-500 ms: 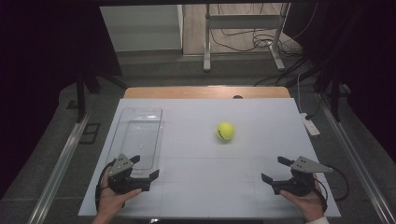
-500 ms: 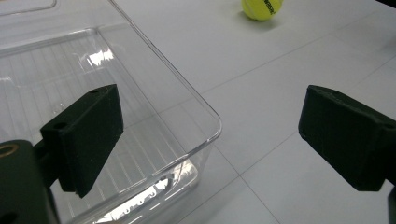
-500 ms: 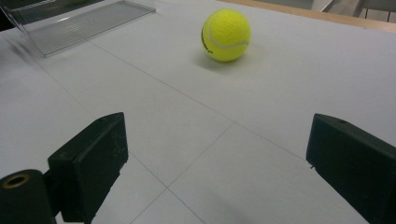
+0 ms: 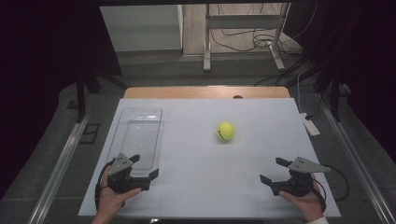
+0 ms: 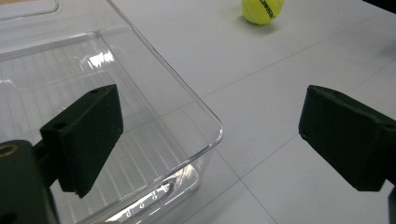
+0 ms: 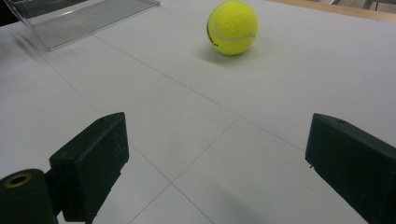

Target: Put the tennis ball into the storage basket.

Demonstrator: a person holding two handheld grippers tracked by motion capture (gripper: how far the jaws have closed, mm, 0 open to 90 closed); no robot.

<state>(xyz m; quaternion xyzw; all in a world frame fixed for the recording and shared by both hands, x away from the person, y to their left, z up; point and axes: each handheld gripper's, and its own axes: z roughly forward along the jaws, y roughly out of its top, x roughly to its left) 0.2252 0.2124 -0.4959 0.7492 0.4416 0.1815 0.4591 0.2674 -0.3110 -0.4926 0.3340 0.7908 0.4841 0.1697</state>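
Since half a second ago: no shift. Left gripper (image 4: 144, 168) at bin (image 4: 140, 122) corner, right gripper (image 4: 272, 170) facing ball (image 4: 225, 131), both spread, empty; pickup not begun.

Yellow tennis ball (image 4: 225, 131) with a curved pale seam and small dark print, round and fuzzy, sitting alone near the middle of the white table, a bit to the far side. Clear plastic box (image 4: 140, 137), long and open on top, with nothing inside, lying flat on the left, well apart from the ball
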